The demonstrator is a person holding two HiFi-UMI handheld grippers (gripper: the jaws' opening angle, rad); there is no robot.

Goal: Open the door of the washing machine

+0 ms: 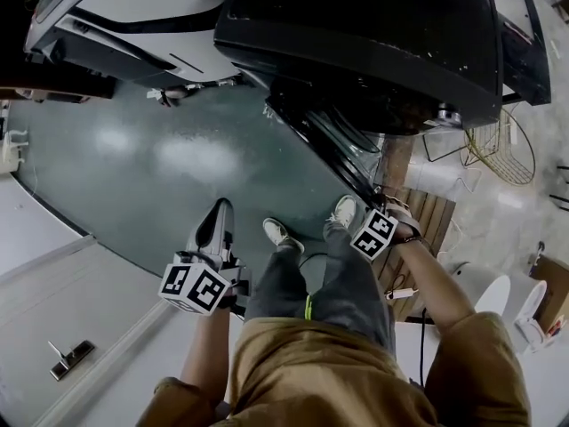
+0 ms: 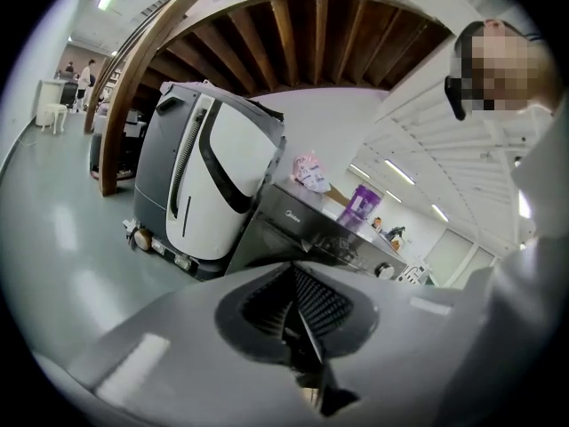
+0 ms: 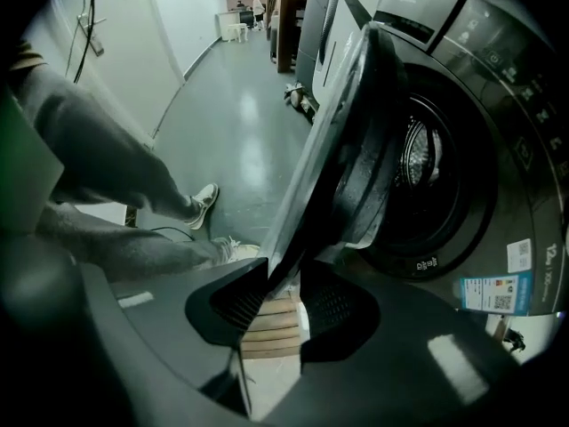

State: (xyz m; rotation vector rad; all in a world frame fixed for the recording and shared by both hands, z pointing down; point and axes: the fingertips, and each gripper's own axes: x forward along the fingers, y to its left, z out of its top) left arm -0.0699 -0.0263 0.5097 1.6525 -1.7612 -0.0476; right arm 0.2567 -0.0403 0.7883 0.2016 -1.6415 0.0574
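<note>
Already ajar, the dark glossy washing machine door point(image 3: 342, 149) is pinched at its edge, lower centre, by the right hand-held gripper point(image 3: 280, 283); the left hand-held gripper point(image 2: 307, 327) is pressed together.

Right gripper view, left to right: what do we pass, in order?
Grey trouser legs → white sneakers → dark open washing-machine door → perforated metal drum inside the round opening → blue-and-white label sticker on the machine front.

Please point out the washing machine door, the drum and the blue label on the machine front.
door point(image 3: 354, 163), right gripper view, on its dark inner bulge.
drum point(image 3: 418, 154), right gripper view, on the perforated metal inside the opening.
blue label point(image 3: 496, 294), right gripper view, on its middle.
</note>
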